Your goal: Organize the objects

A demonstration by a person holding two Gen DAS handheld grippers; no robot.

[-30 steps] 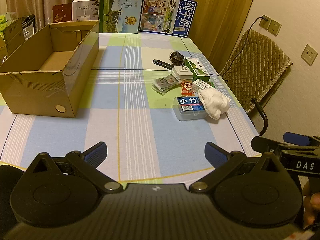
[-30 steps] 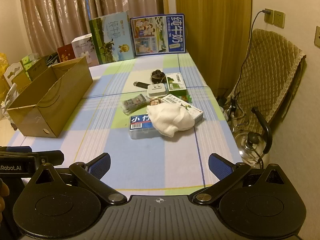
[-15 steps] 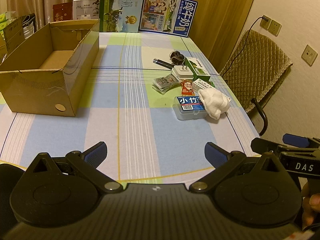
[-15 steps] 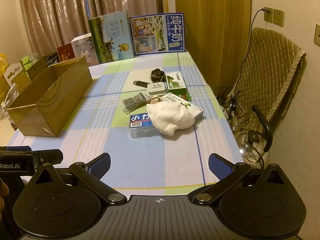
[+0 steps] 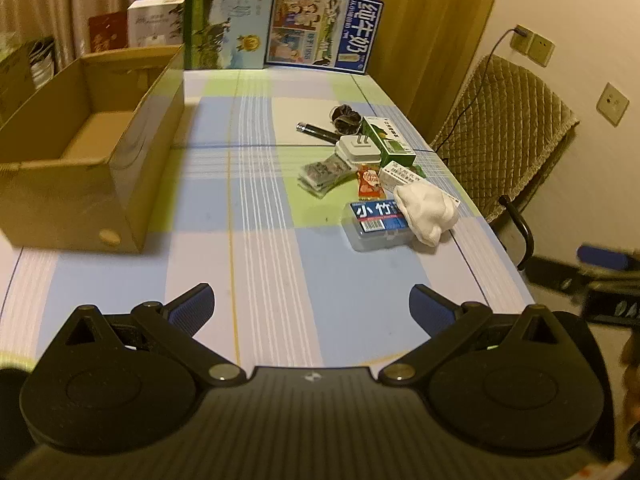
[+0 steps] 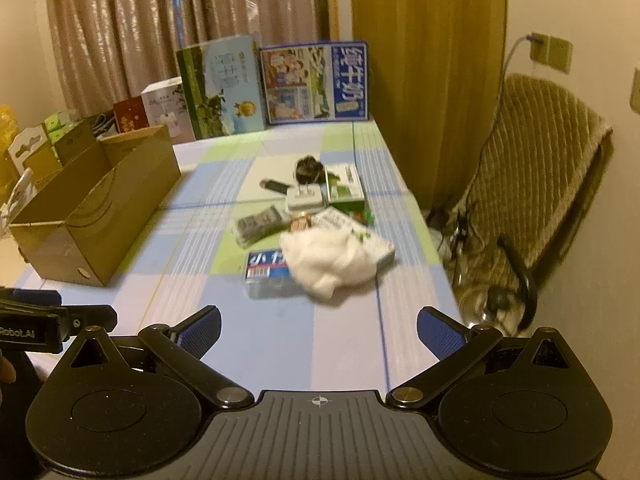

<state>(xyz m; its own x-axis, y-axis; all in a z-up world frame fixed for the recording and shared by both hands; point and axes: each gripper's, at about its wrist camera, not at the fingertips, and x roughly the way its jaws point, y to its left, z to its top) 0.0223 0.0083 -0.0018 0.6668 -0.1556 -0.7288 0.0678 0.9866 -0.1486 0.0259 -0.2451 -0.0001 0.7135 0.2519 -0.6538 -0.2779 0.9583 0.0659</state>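
Since prev frame both cams have edged fwd toward the clutter pile [image 6: 316,232]; right view is blurred w/ motion. Left gripper [image 5: 311,306] and right gripper [image 6: 318,328] are spread wide, nothing held. Cardboard box [image 5: 86,160] sits empty at left, well apart from the pile. Looks like nothing's sorted yet; all items left.

Right wrist view motion-blurred throughout; print on the blue-labelled case [image 6: 267,266] unreadable there, its right end hidden under the white cloth [image 6: 330,260]; white carton [image 6: 360,236] partly covered by the same cloth; right gripper [image 5: 608,280] a blurred shape cut off at the left view's right edge; cardboard box [image 5: 120,168] cropped at the left edge; small packet [image 5: 368,180] lettering too small to read
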